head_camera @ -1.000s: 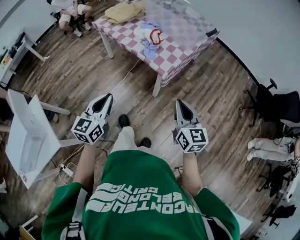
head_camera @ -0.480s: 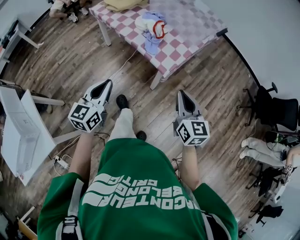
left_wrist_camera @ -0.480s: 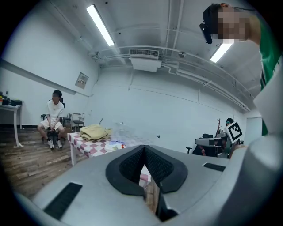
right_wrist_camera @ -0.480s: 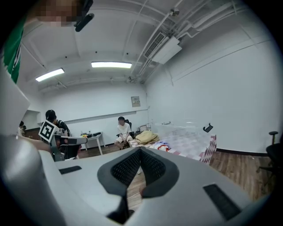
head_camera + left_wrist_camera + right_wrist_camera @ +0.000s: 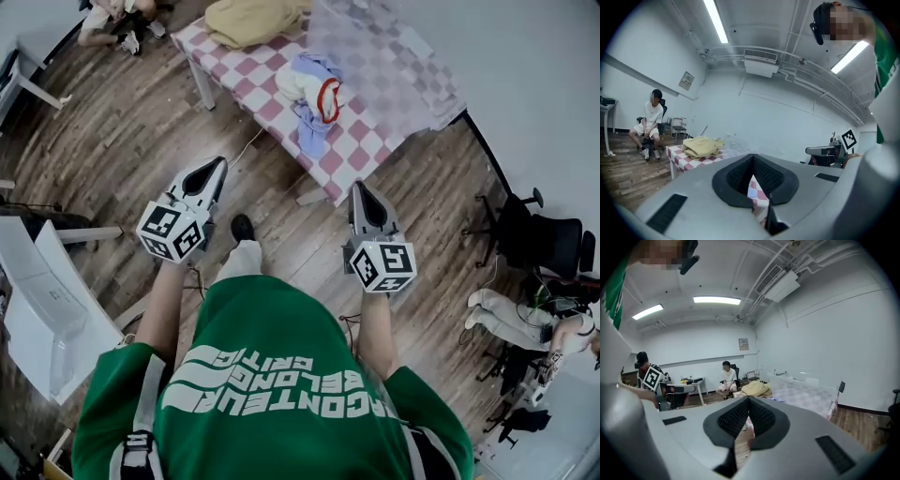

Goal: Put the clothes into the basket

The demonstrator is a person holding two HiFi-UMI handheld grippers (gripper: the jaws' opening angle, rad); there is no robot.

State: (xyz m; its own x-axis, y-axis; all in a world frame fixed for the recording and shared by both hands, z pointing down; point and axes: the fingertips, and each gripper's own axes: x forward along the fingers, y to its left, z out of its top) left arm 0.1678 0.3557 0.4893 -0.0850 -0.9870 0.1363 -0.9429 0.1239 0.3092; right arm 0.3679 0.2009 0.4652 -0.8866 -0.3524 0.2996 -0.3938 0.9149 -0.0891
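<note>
Judged as the approach stage, with left hand-held gripper (image 5: 216, 170) and right hand-held gripper (image 5: 362, 191) both clenched on nothing, well short of the clothes pile (image 5: 307, 82) and yellow garment (image 5: 249, 17) lying on the checked surface (image 5: 257, 90) beside the clear basket (image 5: 384, 56); next, needing to reach in and spread jaws over cloth.

Clothes: two lots, both on the checked table (image 5: 246, 84). The tan garment (image 5: 251, 19) is crumpled in a loose heap at the far-left end. The mixed bundle (image 5: 314, 92) of white, pale blue and a red-trimmed piece is bunched mid-table, well apart from the tan garment, which lies at its 11 o'clock. The basket (image 5: 394, 56) is translucent and upright, just beside the bundle at its 2 o'clock. Its contents cannot be made out.
</note>
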